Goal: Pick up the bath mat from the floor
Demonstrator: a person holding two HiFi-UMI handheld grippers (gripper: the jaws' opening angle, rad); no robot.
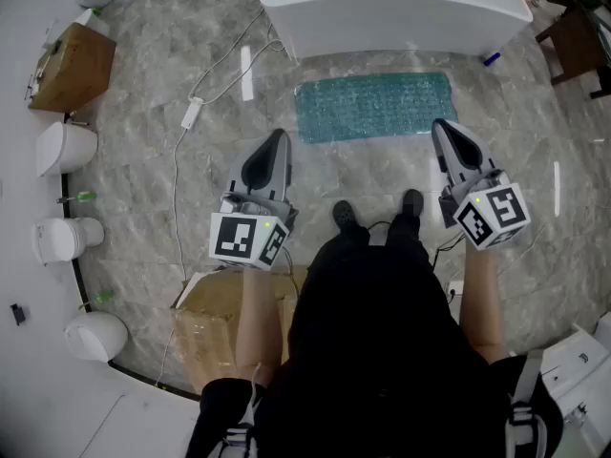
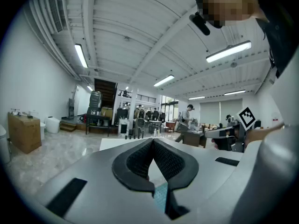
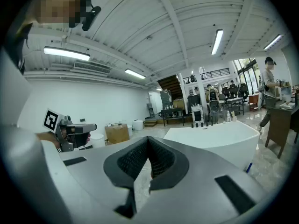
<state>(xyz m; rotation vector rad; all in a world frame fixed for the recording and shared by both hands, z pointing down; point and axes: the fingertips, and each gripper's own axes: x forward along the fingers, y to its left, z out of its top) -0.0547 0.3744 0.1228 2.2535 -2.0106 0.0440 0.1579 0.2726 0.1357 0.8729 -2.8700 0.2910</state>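
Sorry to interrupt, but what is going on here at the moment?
A person stands facing a teal bath mat that lies flat on the floor beside a white bathtub. They hold the left gripper and the right gripper out in front, both shut and empty. The mat is not yet touched.

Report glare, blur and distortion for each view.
Head view: sharp and evenly lit; bright glare streaks on the glossy floor near the mat. Left gripper view: strong fisheye curving, black corners. Right gripper view: same fisheye; strip lights blown out white.
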